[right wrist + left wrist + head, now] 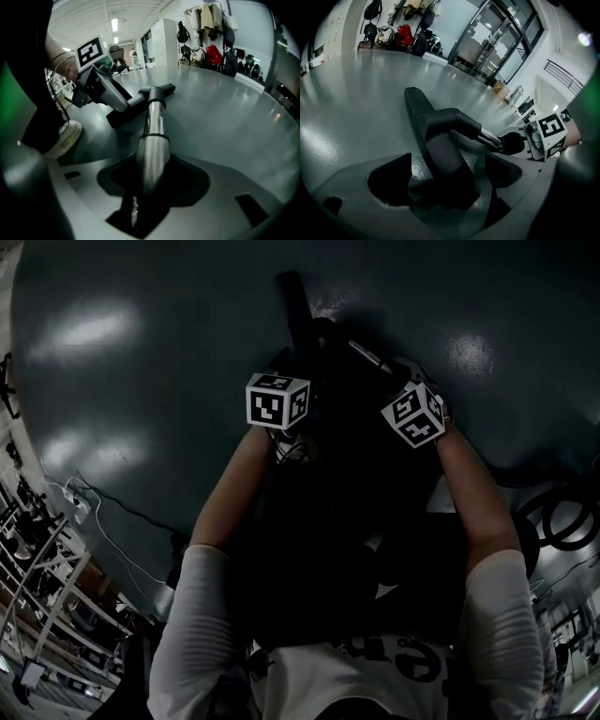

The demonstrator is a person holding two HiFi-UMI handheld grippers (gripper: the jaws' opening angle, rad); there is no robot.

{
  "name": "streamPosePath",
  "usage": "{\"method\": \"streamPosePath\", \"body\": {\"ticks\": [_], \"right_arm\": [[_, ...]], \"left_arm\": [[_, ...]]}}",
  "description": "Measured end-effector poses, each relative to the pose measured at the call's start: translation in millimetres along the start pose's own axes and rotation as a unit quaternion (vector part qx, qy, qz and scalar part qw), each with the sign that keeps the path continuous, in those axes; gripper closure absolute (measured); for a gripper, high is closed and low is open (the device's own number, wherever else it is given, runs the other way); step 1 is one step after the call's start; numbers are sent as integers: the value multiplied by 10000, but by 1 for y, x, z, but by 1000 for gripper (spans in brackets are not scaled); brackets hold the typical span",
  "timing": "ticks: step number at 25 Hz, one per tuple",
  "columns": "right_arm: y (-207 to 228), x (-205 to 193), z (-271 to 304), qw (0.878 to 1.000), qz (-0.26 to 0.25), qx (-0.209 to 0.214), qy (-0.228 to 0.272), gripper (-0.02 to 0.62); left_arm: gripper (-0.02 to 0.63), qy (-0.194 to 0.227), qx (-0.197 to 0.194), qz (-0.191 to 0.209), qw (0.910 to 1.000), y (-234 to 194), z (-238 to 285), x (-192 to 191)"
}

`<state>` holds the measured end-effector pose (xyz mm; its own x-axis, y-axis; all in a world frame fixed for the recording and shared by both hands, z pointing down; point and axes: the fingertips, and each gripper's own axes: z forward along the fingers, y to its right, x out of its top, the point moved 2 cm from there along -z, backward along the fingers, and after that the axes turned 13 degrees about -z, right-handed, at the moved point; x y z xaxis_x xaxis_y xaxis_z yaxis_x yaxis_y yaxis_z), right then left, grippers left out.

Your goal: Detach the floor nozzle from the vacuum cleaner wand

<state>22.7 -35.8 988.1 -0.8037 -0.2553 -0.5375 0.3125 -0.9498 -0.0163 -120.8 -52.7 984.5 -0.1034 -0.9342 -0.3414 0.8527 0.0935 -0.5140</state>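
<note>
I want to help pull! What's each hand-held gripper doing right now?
Left hand-held gripper: open, nozzle neck between its jaws.
Right hand-held gripper: around the wand; grip cannot be told.

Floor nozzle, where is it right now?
In the left gripper view the floor nozzle lies on the floor at centre, its neck between the parted jaws of the left gripper, the metal wand joining it from the right.

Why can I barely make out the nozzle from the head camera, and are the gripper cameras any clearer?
Head view: underexposed, the floor nozzle nearly merges with the dark floor, which carries pale glare patches. Left gripper view: brighter, fisheye-curved, the floor nozzle close and soft-edged. Right gripper view: well lit, the wand shows bright glare, its near end blurred.
</note>
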Motion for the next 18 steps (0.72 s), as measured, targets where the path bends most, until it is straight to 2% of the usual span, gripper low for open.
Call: {"method": "streamPosePath", "body": {"ticks": [5,8,10,13,15,16,18], "right_arm": [[0,2,-12,9995,263,172,18,408],[-2,12,-23,9995,241,136,138,408],[-4,19,-29,9994,202,137,234,410],[-6,22,-41,9992,136,133,356,410],[-4,23,-48,9989,165,125,428,410],[-3,23,-51,9985,219,147,474,410],[2,27,-57,9979,295,184,555,409]], "left_arm": [[130,-129,189,304,9993,4,5,-3],[130,-62,63,151,9998,3,2,1],[130,-73,-324,41,9994,9,0,4],[132,-181,-1045,-188,9942,35,3,5],[132,-175,-1142,-306,9928,46,1,10],[152,-131,-1133,-365,9928,47,-2,15],[309,-33,-1184,-591,9912,47,-12,26]]}}
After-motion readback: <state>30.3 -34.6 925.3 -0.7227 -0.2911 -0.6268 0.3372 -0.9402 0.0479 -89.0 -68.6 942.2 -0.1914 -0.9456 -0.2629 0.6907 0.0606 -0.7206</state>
